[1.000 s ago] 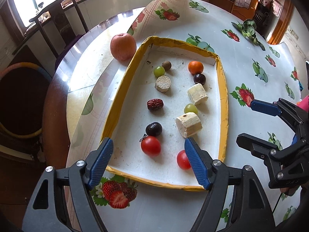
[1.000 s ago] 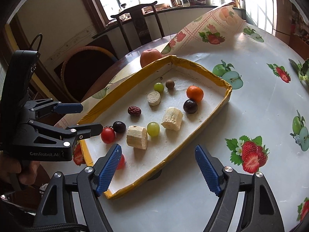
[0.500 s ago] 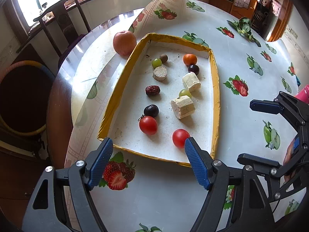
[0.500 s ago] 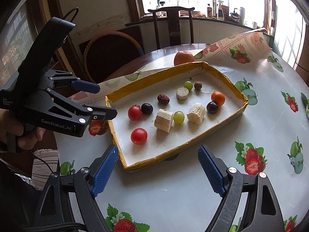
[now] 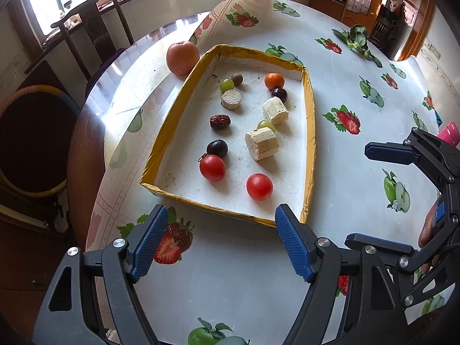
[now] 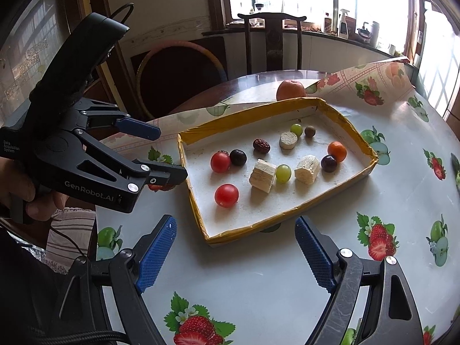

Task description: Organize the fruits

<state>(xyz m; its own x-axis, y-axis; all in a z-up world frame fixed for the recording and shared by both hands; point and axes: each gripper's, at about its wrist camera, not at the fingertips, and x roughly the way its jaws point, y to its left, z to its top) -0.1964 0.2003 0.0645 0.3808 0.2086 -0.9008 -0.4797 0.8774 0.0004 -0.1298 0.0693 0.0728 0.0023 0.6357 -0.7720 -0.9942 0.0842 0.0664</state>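
Note:
A shallow yellow-rimmed tray [image 5: 310, 120] [image 6: 339, 198] holds two red tomatoes [image 5: 259, 187] [image 6: 226, 195], dark plums, green grapes, a small orange [image 5: 274, 80] [image 6: 337, 151], a red date [image 5: 220, 121], a brown nut and three pale cut chunks [image 5: 262, 145] [image 6: 261, 175]. An apple [image 5: 182, 57] [image 6: 290, 90] sits outside the tray's far corner. My left gripper [image 5: 221, 241] [image 6: 169, 155] is open and empty, just short of the tray's near edge. My right gripper [image 6: 233, 253] [image 5: 379, 195] is open and empty, to the tray's right.
The round table carries a fruit-print cloth [image 5: 359, 86] curled up at the far edge. A dark wooden chair [image 6: 270, 43] and a hoop [image 6: 178, 57] stand beyond the table. A green leafy item [image 5: 356, 36] lies far right.
Both grippers have pulled back from the tray and up. The tray now lies farther from each. Both stay open and empty. The fruits have not moved.

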